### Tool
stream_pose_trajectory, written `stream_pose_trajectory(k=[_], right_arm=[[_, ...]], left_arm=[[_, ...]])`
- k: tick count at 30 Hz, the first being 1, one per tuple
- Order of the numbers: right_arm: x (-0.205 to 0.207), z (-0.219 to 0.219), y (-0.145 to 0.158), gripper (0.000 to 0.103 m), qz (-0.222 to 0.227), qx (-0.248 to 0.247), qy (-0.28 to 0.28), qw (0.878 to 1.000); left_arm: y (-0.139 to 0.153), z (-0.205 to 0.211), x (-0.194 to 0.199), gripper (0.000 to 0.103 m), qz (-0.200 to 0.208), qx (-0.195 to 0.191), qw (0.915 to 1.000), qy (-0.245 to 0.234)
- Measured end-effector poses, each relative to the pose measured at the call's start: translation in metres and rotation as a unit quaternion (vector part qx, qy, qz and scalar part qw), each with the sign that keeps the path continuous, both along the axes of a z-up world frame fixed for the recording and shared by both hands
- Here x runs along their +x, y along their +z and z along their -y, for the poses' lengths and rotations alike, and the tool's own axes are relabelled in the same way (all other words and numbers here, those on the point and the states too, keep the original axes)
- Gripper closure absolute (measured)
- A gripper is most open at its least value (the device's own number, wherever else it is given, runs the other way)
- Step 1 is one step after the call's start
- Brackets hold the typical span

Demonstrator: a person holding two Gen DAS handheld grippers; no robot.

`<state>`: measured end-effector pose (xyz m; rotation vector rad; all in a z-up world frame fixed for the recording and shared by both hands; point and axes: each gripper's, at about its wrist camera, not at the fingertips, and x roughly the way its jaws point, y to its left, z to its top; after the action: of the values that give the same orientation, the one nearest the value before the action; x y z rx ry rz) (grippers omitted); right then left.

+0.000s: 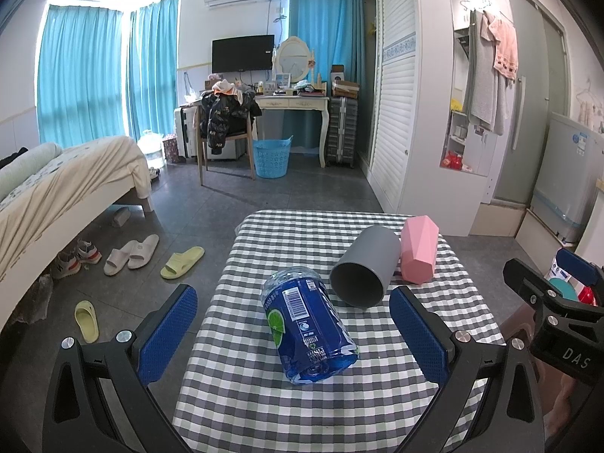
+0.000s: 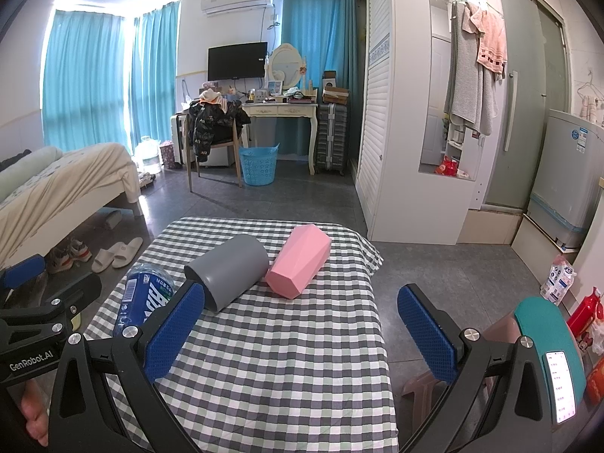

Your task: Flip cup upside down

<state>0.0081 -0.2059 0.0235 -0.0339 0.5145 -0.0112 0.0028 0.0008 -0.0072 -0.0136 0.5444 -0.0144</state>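
Observation:
A grey cup lies on its side on the checked tablecloth, its mouth turned toward me. Beside it on the right lies a pink faceted cup, also on its side and touching the grey one. A crumpled blue plastic bottle rests left of the grey cup. My left gripper is open above the table's near part, with the bottle between its fingers but untouched. My right gripper is open over bare cloth, short of both cups.
The small table has floor on all sides. Slippers and shoes lie on the left by a bed. A white wardrobe stands to the right. A stool with a phone is at the right edge.

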Motion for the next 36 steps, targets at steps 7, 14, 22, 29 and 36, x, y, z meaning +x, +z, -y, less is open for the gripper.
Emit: stream_pose_trajectory(k=[7,14,22,29,36], right_arm=[[0.0,0.0,0.0,0.0,0.0,0.001,0.0,1.0],[0.0,-0.002,-0.016,0.0,-0.001,0.006,-0.006,1.0],[0.003,0.018,-0.012,0.0,-0.01,0.015,-0.016,1.0],[0.005,0.033,-0.009,0.0,-0.017,0.027,-0.025,0.999],[0.009,0.034,-0.01,0.0,-0.026,0.023,-0.023,0.999]], left_arm=[[-0.002,0.001,-0.001,0.0,-0.001,0.0,1.0,0.001],[-0.006,0.007,-0.001,0.0,-0.01,-0.011,0.9999,0.0],[-0.034,0.028,0.033,0.0,-0.088,-0.001,0.9957,0.03],[-0.065,0.039,0.053,0.0,-0.134,0.017,0.9895,0.052],[-0.073,0.043,0.052,0.0,-0.143,0.005,0.9891,0.036]])
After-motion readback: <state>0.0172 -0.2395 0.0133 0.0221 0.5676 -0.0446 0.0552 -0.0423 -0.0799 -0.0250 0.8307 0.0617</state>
